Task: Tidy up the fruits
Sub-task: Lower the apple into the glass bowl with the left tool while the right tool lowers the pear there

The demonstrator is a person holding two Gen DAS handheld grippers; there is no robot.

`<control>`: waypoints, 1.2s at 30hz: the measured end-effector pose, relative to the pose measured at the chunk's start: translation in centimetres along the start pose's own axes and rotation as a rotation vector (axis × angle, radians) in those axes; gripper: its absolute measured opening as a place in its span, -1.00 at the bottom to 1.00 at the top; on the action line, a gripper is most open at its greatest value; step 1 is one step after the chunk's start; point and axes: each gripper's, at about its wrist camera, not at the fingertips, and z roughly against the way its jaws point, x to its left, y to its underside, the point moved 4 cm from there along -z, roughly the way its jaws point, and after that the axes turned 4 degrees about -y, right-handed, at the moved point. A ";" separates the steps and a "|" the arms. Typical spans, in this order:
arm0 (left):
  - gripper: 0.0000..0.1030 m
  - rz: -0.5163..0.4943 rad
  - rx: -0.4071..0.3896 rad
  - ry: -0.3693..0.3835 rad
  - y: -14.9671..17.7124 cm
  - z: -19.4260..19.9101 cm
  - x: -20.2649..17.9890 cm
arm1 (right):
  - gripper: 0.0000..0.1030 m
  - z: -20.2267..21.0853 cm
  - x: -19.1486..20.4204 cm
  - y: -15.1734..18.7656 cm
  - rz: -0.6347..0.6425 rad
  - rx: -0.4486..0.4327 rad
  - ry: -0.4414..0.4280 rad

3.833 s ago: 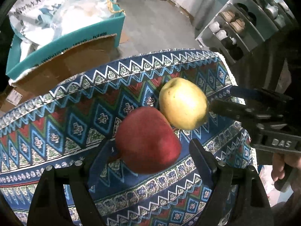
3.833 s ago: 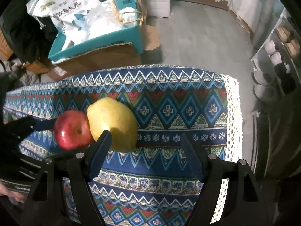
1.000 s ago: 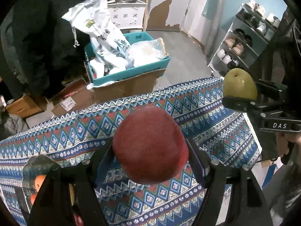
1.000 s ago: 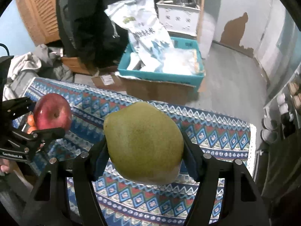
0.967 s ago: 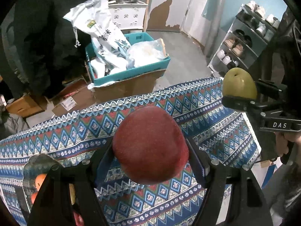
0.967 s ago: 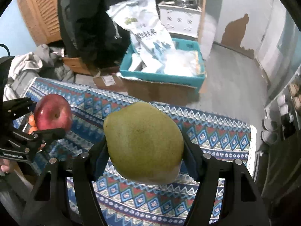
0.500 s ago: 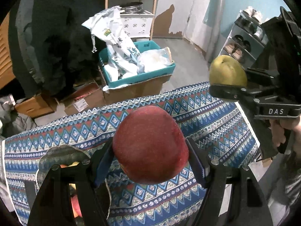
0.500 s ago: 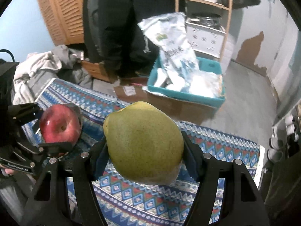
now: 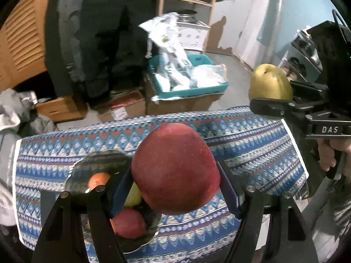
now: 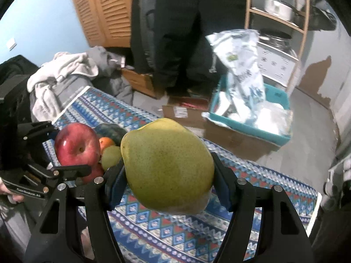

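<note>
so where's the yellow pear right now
The yellow pear is clamped in the right gripper, above the patterned tablecloth, right of the red apple.

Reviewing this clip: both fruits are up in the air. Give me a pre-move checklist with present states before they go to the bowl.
1. Left claw shut on the red apple: ok.
2. Right claw shut on the yellow-green pear: ok.
3. Both fruits lifted off the patterned cloth: ok.
4. Bowl in view below the left claw: ok.
5. Room in the bowl, which already holds an orange and other fruit: cannot tell.
6. The two claws apart, not colliding: ok.
</note>
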 end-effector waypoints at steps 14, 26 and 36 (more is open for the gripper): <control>0.46 0.153 0.001 -0.048 2.7 0.1 8.3 | 0.35 -5.6 5.7 -2.1 0.056 0.066 -0.094; 0.46 0.222 0.085 -0.056 6.2 -3.5 12.7 | 0.35 -12.5 10.0 -1.0 0.086 0.188 -0.156; 0.46 0.245 0.167 -0.042 8.9 -6.3 13.2 | 0.35 -17.0 10.5 1.3 0.094 0.301 -0.162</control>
